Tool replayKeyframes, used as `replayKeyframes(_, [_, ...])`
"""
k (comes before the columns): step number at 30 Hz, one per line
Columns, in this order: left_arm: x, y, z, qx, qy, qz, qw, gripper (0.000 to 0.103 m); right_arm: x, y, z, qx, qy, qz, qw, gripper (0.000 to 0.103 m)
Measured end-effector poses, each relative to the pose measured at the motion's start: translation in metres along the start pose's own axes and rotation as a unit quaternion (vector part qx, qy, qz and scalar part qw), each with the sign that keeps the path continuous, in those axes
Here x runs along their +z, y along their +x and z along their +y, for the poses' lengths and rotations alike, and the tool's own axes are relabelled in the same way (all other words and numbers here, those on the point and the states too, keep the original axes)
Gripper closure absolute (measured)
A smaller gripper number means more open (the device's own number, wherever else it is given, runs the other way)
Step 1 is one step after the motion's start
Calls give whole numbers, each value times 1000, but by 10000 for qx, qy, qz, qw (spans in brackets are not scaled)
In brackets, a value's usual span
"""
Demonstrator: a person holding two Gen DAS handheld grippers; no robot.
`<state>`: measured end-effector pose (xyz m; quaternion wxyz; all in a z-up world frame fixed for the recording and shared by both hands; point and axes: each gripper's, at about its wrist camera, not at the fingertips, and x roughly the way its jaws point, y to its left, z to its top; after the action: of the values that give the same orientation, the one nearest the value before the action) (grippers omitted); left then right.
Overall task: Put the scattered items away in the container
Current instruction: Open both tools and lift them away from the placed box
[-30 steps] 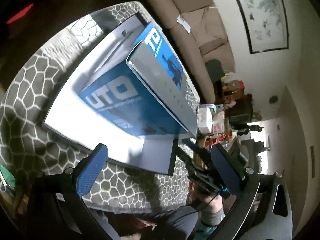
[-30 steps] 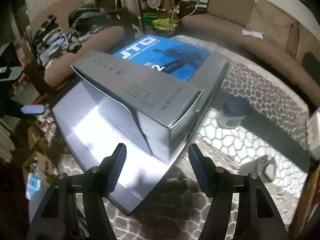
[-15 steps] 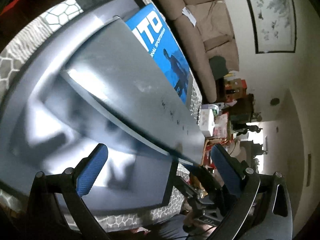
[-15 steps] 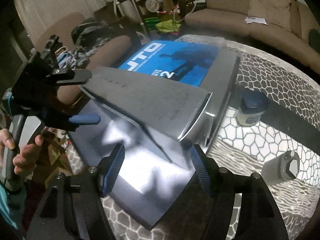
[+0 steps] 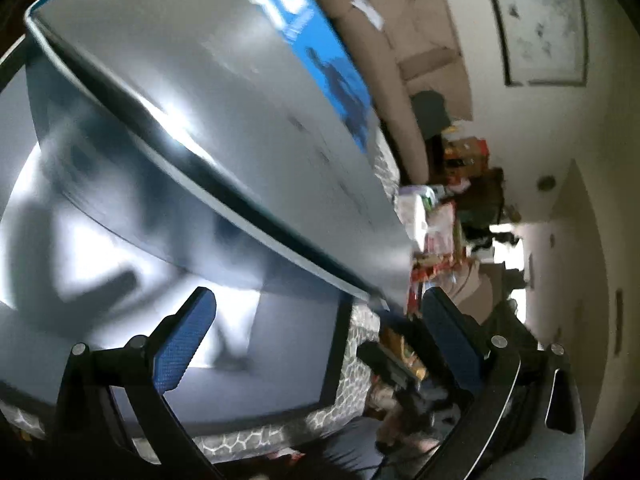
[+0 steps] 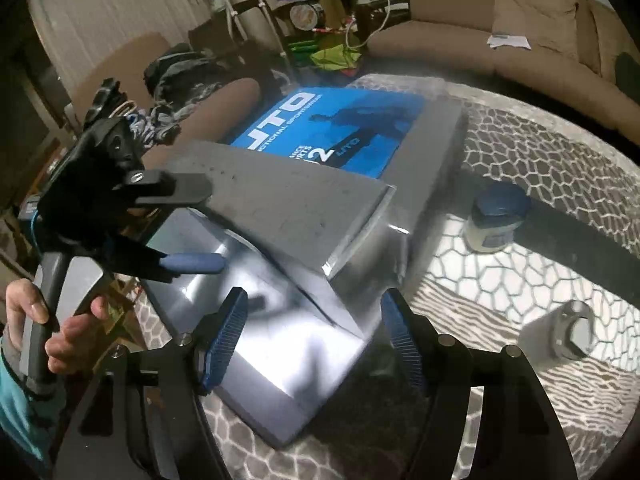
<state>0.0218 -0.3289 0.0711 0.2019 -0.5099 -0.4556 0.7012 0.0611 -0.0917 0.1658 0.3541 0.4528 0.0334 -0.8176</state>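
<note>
A grey cardboard box (image 6: 312, 344) with a blue printed lid (image 6: 340, 128) lies open on the patterned table. Its grey flap (image 6: 288, 208) stands half raised over the inside. My left gripper (image 6: 200, 226) is open; its upper finger lies over the flap's left edge and its lower finger is under it. In the left wrist view the flap (image 5: 224, 112) fills the frame above my open left gripper (image 5: 316, 340). My right gripper (image 6: 312, 344) is open and empty, just in front of the box. A blue-lidded jar (image 6: 498, 216) and a grey roll (image 6: 568, 334) stand on the table to the right.
The table has a grey honeycomb cloth (image 6: 540, 152). A brown sofa (image 6: 500, 40) runs behind it. Cluttered bags and clothes (image 6: 180, 76) lie at the far left. The other gripper's black frame (image 5: 400, 372) shows low in the left wrist view.
My left gripper has moved in close to the box, and its fingers now straddle the flap's left edge. The flap has tilted. My right gripper has stayed in front of the box.
</note>
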Motion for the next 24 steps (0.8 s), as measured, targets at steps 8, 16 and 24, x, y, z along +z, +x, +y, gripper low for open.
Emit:
replayKeyframes(8, [-71,13,-66,705,1478,-130,9864,0,-32,-57,-34,-73,114,-239,9996,23])
replayKeyframes(16, [-122,41,-133,1908,2621,-636,9438,0,-70,-95,-72,-182,519,-435,9975,7])
replayKeyframes(24, [-162,81,-179,2716,3266,-822,9015,0,-100,-124,-103,-422,872,-595,9935,0])
